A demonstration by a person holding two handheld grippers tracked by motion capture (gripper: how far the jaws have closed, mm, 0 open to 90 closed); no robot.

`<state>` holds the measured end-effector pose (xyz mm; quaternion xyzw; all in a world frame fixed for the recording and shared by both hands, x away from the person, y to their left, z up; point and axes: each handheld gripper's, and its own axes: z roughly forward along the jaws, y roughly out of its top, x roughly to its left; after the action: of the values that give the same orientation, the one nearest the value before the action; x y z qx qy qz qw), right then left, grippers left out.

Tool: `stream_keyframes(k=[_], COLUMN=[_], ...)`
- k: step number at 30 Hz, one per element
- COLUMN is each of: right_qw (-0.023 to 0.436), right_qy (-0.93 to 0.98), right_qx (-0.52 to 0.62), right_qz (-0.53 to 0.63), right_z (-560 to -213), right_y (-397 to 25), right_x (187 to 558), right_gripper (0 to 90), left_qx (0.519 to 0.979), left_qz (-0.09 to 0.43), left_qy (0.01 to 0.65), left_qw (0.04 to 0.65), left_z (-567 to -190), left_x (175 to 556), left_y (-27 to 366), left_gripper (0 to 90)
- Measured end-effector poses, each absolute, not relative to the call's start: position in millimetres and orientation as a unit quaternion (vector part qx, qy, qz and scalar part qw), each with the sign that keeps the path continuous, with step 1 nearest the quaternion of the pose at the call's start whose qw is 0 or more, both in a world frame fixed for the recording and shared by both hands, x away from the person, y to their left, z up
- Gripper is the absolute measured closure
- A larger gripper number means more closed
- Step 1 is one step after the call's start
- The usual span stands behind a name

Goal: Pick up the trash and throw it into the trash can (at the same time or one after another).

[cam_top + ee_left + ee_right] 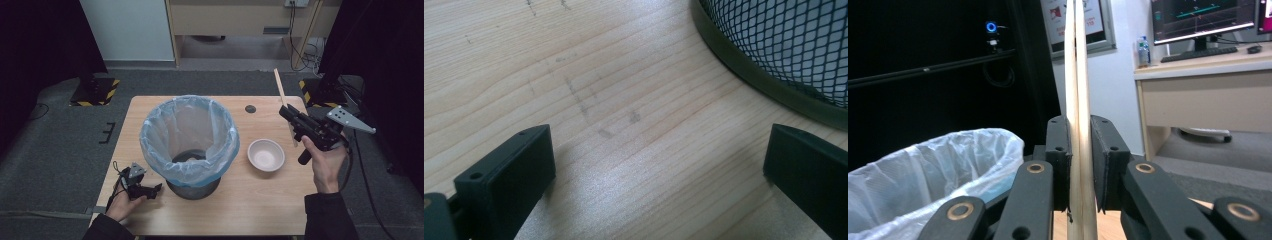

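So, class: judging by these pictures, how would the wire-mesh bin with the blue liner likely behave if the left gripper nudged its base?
The bin looks light: thin open mesh, apparently empty. It would probably slide on the smooth table. It flares wide above a narrower base, so a high push might tip it. The liner seems floppy.

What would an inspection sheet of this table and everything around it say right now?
Surface: wooden table, light grain with faint scuff marks.
Job's things: pair of wooden chopsticks held upright; mesh waste bin lined with a pale blue bag, mid-table.
Clutter: small white bowl, empty, right of the bin; dark round disc near the far edge.
Grippers: right gripper raised, shut on the chopsticks; left gripper open, low on the table beside the bin's base.
Cables: one trails from each gripper; more lie on the floor at the far right.
Surroundings: grey carpet, black curtains, a desk with a monitor behind.
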<state>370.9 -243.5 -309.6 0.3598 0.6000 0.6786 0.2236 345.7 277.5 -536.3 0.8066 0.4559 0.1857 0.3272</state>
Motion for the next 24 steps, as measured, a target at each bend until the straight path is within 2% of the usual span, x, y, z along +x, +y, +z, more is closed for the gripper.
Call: stream_keyframes(k=[24], right_qw=[0.222], right_qy=[0.602], right_qx=[0.305], right_qz=[0.704], right_z=[-261], right_y=[-205], right_x=[373], right_gripper=[79.9], left_qx=[0.807], left_qz=[0.186], left_qy=[0.456], left_qw=[0.327], left_z=[-536], left_x=[346], left_y=[278], left_gripper=[0.0])
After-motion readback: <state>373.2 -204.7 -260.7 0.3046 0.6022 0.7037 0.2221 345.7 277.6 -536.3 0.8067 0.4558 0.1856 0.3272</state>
